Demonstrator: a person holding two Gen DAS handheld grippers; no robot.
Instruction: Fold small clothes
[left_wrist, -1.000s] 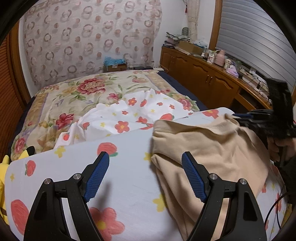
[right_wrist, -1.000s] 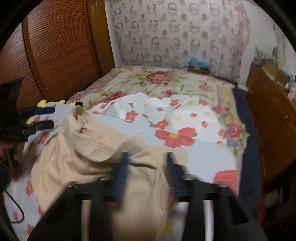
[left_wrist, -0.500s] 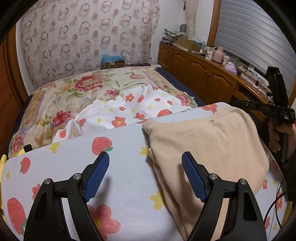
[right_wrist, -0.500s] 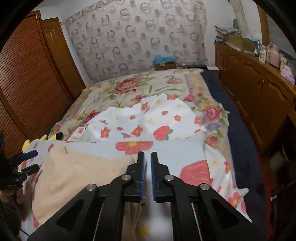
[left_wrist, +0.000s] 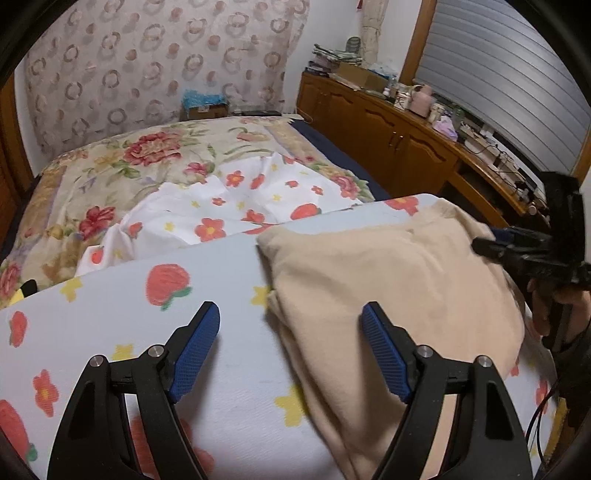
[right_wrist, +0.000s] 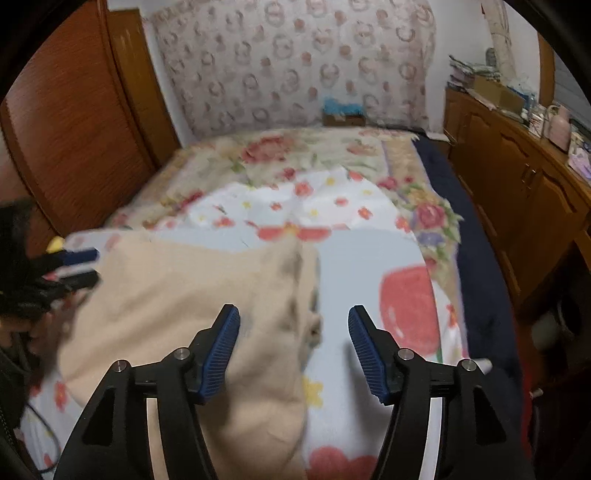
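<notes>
Beige cloth (left_wrist: 399, 280), loosely folded, is spread on the strawberry-print board (left_wrist: 155, 332) toward its right edge, well short of the left edge. The left gripper (left_wrist: 290, 345) is held wide above the garment's left border, nothing pressed. The right gripper (right_wrist: 293, 341) has just been opening; its jaws are parted over the garment's right border, ungripped.
</notes>
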